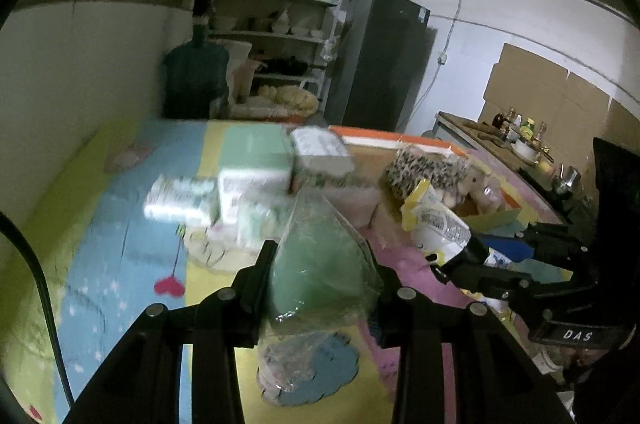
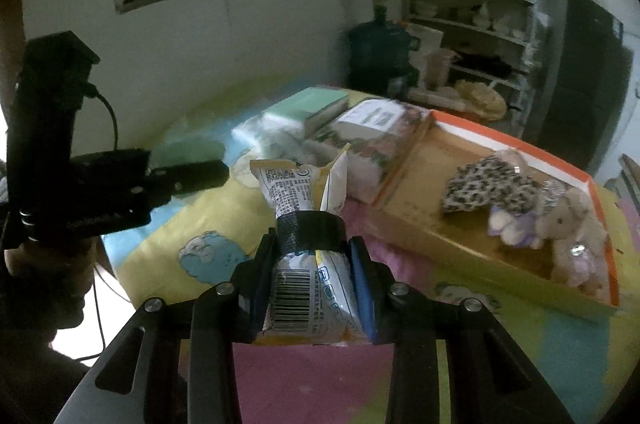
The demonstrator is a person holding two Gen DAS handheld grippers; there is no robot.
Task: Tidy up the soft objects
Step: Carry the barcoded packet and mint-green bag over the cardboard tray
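right wrist view: white snack pkt (image 2: 308, 264) in right hand-held gripper (image 2: 312, 276), prob clamped

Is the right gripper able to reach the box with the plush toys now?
Probably yes. The right gripper holds a snack pack, and nothing stands between it and the open box just ahead on its right.

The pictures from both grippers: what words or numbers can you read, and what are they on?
"DAS": white letters on the right gripper, seen from the left wrist.
Barcode, QR code and small print on the snack packet: too small to read.
Print on the boxes on the play mat: blurred, unreadable.
Green bag in the left gripper: no writing visible.
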